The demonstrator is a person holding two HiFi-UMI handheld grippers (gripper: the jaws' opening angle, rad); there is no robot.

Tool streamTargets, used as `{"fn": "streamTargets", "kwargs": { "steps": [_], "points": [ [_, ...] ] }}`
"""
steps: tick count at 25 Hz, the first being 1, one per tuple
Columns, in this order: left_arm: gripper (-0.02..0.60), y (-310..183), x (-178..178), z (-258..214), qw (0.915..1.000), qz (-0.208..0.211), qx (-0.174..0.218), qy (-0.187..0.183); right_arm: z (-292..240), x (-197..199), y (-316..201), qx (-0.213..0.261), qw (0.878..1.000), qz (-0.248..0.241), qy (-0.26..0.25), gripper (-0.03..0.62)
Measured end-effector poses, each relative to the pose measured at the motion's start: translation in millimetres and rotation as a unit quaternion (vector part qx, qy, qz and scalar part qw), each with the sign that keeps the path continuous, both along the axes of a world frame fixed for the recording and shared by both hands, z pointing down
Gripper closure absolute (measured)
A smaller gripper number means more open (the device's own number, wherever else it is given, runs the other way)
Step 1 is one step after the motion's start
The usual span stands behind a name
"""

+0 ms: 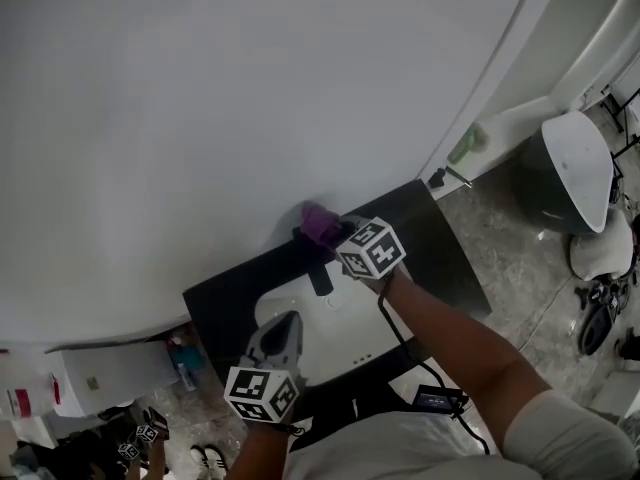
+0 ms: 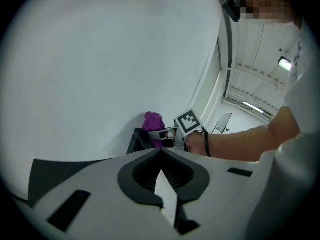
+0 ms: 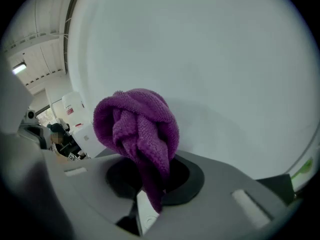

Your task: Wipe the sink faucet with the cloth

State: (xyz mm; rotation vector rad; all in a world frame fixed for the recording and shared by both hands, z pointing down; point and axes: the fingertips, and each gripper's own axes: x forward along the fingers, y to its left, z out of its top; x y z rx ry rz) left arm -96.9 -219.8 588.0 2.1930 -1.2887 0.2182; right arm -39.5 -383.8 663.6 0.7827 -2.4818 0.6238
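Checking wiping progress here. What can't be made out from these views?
Faucet, head view: top covered by the purple cloth and right gripper; contact unclear.
Right gripper view: purple cloth fills the middle; faucet unseen.
Left gripper view: faucet small, its base cut off by the left gripper.
Sink: part hidden by left gripper, head view.

Open room above the sink [image 1: 335, 333]; white wall [image 1: 250, 118] close behind the black faucet [image 1: 319, 274].
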Motion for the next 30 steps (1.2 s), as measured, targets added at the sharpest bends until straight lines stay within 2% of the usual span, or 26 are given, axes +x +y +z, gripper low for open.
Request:
{"fn": "streamTargets", "kwargs": {
  "steps": [4,10,13,18,20,22,25,28,30],
  "points": [
    [0.575,-7,0,3,1.0000,-0.001,-0.003,-0.002,50,0,1,-0.036,0.999,0.003,0.019,0.548],
    [0.575,-10,-11,12,0.9999,-0.003,-0.010,-0.007,140,3,32,-0.078,0.989,-0.054,0.112,0.546],
    [0.575,-9,-16,15,0.9999,-0.008,-0.011,-0.008,121,4,27,-0.044,0.992,-0.059,0.105,0.546],
    [0.575,-12,-15,2,1.0000,-0.006,0.000,0.004,21,8,14,0.050,0.996,-0.054,0.052,0.546],
    [0.575,-14,-17,0,1.0000,-0.008,0.003,0.002,16,0,11,0.060,0.994,-0.071,0.059,0.546],
    [0.575,-13,-17,0,0.9999,-0.012,0.003,-0.001,39,-5,12,0.054,0.990,-0.094,0.090,0.549],
    [0.575,-10,-19,4,0.9999,-0.016,0.000,-0.003,93,-4,20,0.020,0.984,-0.114,0.132,0.549],
    [0.575,-9,-23,7,0.9997,-0.022,0.000,-0.006,136,-2,25,-0.017,0.982,-0.110,0.155,0.548],
    [0.575,-5,-26,4,0.9997,-0.025,0.003,-0.006,143,-2,27,-0.033,0.984,-0.096,0.147,0.548]
  ]
}}
